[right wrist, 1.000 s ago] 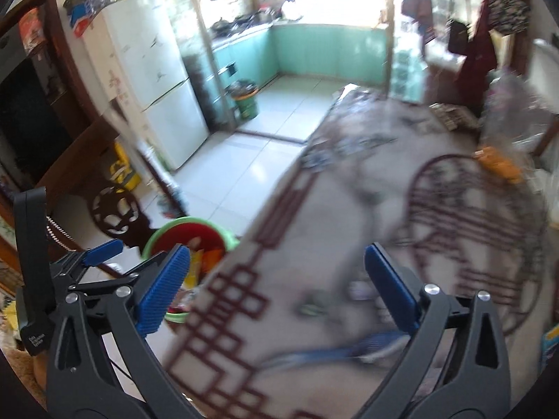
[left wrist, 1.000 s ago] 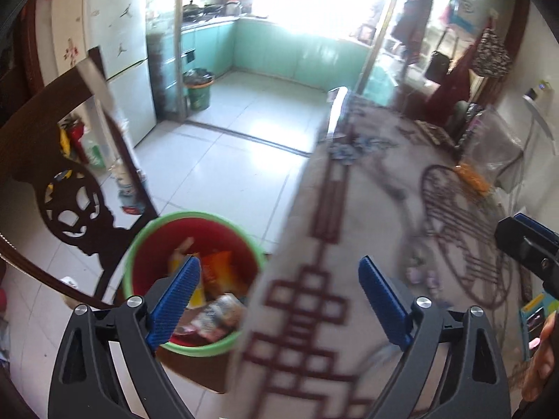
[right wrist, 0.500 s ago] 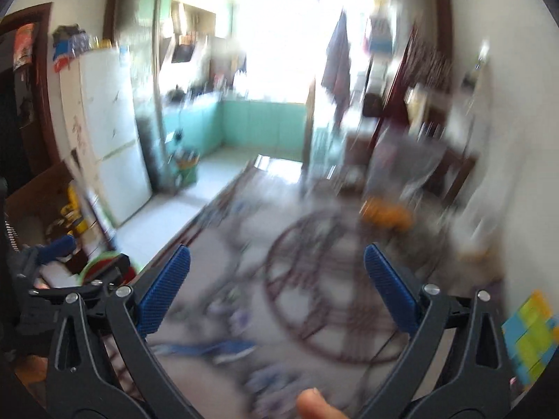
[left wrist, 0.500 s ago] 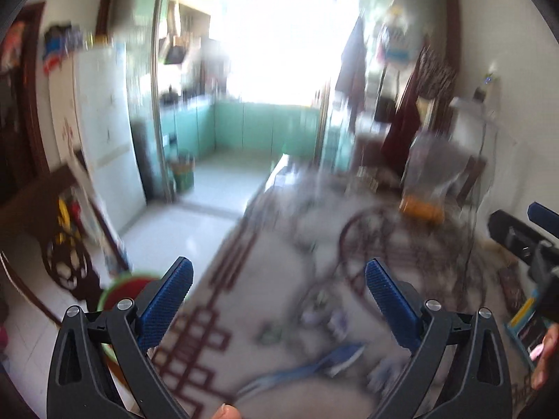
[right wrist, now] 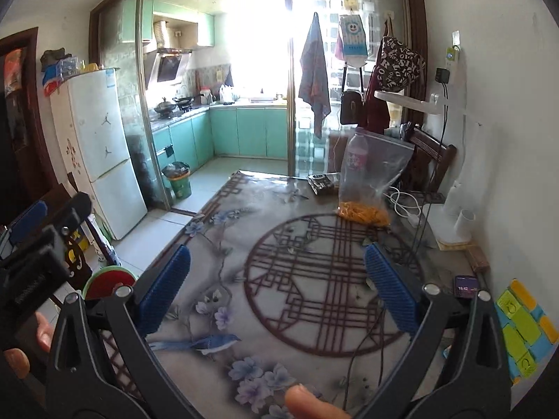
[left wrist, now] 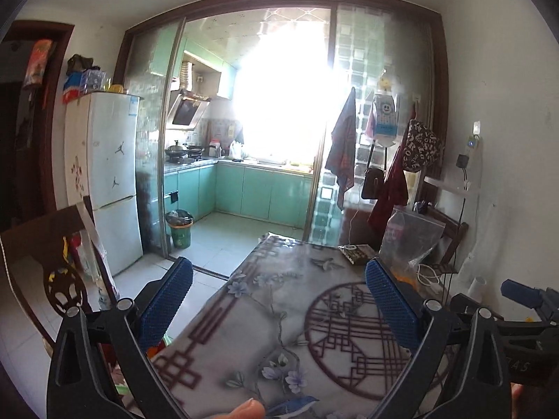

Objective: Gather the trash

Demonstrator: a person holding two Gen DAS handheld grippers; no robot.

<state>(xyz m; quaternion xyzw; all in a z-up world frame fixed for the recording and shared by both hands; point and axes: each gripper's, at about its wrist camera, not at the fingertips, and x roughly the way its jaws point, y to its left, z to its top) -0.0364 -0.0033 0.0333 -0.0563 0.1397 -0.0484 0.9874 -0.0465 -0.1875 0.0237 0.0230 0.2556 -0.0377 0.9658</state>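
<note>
My left gripper (left wrist: 276, 279) is open and empty above the near left part of the table (left wrist: 244, 335). My right gripper (right wrist: 276, 262) is also open and empty, over the table's patterned cloth (right wrist: 216, 244). A red bucket with a green rim (right wrist: 108, 279) stands on the floor by the table's left edge; only a sliver of its rim (left wrist: 165, 342) shows in the left wrist view. At the far end of the table lie a dark wrapper (right wrist: 323, 183) and a clear zip bag (right wrist: 370, 174) with orange bits at the bottom. A plastic bottle (right wrist: 356, 150) stands behind the bag.
A dark wooden chair (left wrist: 52, 279) and a white fridge (right wrist: 101, 153) stand at the left. A green kitchen bin (right wrist: 180, 183) is by the glass door. White cable (right wrist: 405, 206), a white cup (right wrist: 464, 223), a phone (right wrist: 466, 286) and a colourful box (right wrist: 524, 331) are along the right wall.
Both grippers have risen and tipped up from the bucket to face across the table toward the kitchen. The bucket has slid to the lower left of both views.
</note>
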